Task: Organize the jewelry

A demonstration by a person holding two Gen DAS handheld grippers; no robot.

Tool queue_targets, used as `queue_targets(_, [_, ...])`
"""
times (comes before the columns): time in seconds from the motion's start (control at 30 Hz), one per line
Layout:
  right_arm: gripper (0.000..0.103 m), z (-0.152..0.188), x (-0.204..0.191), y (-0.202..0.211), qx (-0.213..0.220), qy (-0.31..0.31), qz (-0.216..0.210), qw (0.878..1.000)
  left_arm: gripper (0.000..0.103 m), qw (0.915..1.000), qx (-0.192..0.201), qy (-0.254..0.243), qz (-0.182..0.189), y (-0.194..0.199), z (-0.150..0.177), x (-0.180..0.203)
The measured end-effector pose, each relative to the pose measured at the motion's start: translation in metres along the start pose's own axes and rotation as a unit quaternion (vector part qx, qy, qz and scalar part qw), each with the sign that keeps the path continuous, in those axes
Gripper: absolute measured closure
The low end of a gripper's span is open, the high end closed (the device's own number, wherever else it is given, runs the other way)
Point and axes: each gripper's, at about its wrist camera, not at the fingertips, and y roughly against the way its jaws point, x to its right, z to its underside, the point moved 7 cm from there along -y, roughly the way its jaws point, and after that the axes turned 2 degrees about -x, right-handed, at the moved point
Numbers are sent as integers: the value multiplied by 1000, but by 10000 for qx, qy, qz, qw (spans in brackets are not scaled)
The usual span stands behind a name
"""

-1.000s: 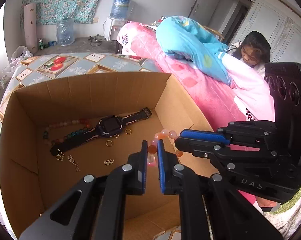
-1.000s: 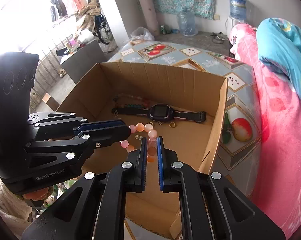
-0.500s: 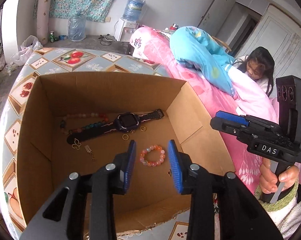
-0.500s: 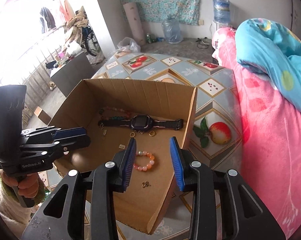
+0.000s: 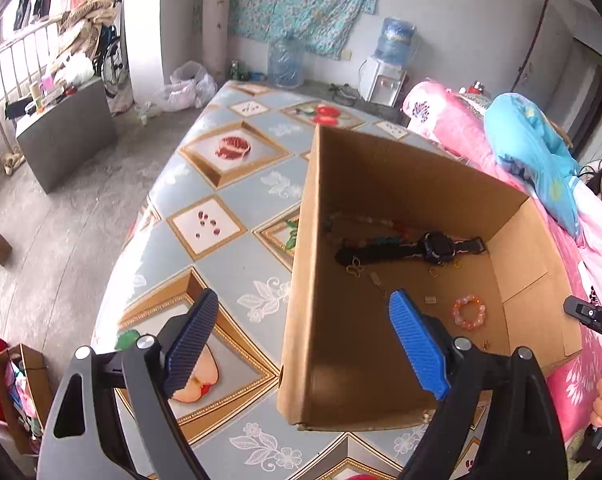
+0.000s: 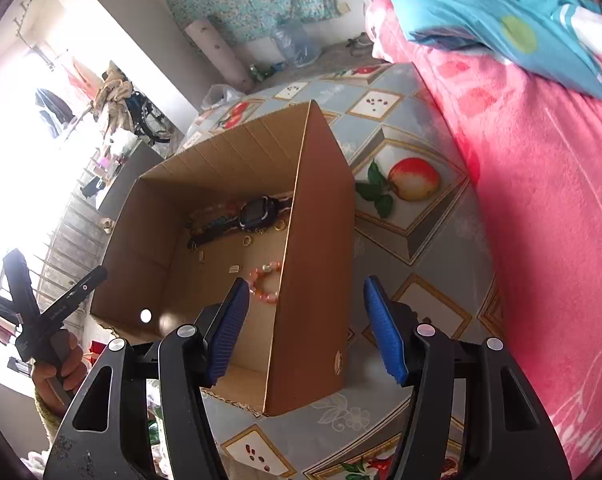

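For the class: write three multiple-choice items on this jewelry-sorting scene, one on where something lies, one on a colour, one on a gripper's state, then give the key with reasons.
1. Where does the pink bead bracelet lie?
A. On the floor of the cardboard box
B. On the tablecloth outside the box
C. Between a gripper's pads

2. What colour is the watch in the box?
A. White
B. Black
C. Yellow

3. What is the left gripper doing?
A. Clamping the watch
C. Pressing on the bracelet
B. Standing apart with nothing between its pads

Key: 1 A, the bracelet rests on the box floor, nearer the camera than the watch. 2 B, strap and case look black. 3 B, its jaws are opening, one pad over the tablecloth, one over the box, gripping nothing.
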Motion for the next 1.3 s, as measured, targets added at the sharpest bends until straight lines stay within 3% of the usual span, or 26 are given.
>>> queue_targets(0.1, [46,13,-5,-13,-293,-45,-211,9993,18,9971,-415,337,534,-20,17,-1])
queue_targets(0.2, [43,21,-19,-18,-484,117,-387,9980,18,9924,-639,327,1002,-25,27,16])
queue_targets(0.37, [41,16,-20,-16,-596,201,-325,9975,18,9962,-562,72,659,-14,31,33])
queue_targets(0.47, [41,9,-15,-6,-465,259,-225,9983,18,9936,-610,43,945,-2,35,43])
queue_targets(0.6, [41,8,-6,2,-459,64,-399,9981,17,9923,-655,7,1055,8,43,51])
queue_targets(0.97, [40,63,13,18,-415,-198,-420,9981,17,9823,-1005,12,1581,29,98,52])
queue_targets(1.07, [40,70,21,17,-398,-485,-472,9969,17,9863,-746,-64,1470,36,100,50])
queue_targets(1.17, [37,75,32,25,-176,-691,-149,9973,16,9941,-27,-334,1033,57,94,46])
queue_targets(1.3, [27,87,39,43,262,-791,-43,9965,10,9935,596,-496,839,82,91,43])
